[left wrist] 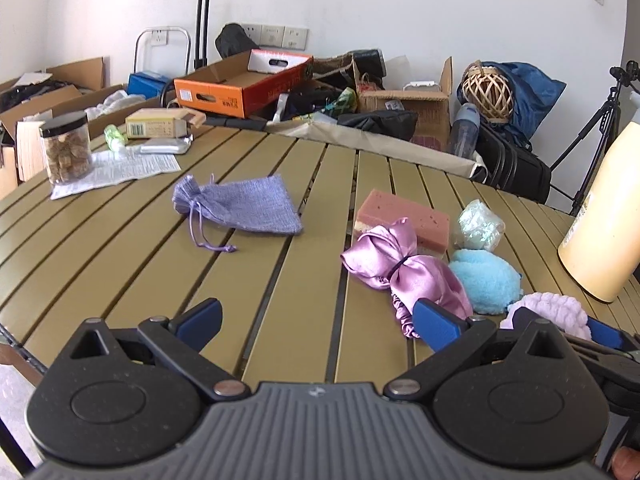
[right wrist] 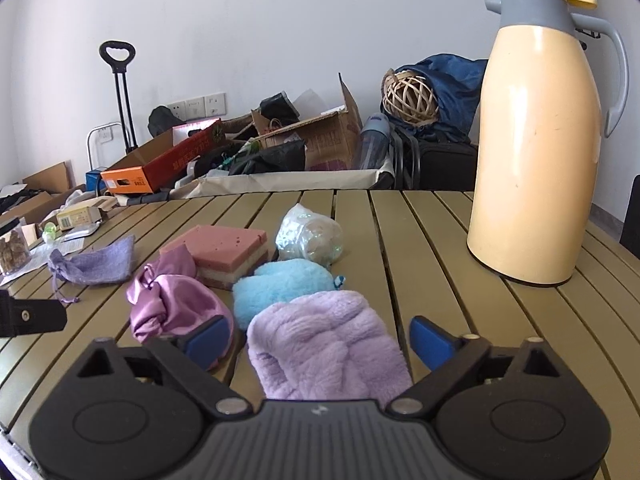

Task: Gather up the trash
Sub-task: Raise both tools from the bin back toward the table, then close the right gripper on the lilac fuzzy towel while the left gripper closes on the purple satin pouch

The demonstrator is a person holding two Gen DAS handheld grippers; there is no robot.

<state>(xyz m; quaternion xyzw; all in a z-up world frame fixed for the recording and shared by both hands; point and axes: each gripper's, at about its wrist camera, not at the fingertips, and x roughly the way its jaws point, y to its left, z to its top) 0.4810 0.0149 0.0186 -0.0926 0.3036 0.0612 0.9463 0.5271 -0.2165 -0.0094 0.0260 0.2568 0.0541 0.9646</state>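
My left gripper (left wrist: 318, 322) is open and empty over the slatted table (left wrist: 120, 248). My right gripper (right wrist: 322, 342) is open, its fingers on either side of a fluffy lilac cloth (right wrist: 324, 348), (left wrist: 548, 308). Beyond it lie a fluffy blue cloth (right wrist: 284, 284), (left wrist: 486, 280), a crumpled clear plastic wrapper (right wrist: 310, 236), (left wrist: 480, 226), a pink sponge (right wrist: 224, 248), (left wrist: 404, 216) and a shiny purple satin bundle (right wrist: 172, 304), (left wrist: 400, 268). A lavender drawstring pouch (left wrist: 240, 204), (right wrist: 94, 264) lies farther left.
A cream thermos jug (right wrist: 536, 160), (left wrist: 604, 216) stands at the right. At the far left are a jar of snacks (left wrist: 66, 148), a printed leaflet (left wrist: 120, 172), a small box (left wrist: 158, 123) and a foil pack (left wrist: 164, 147). Boxes and bags crowd the floor behind.
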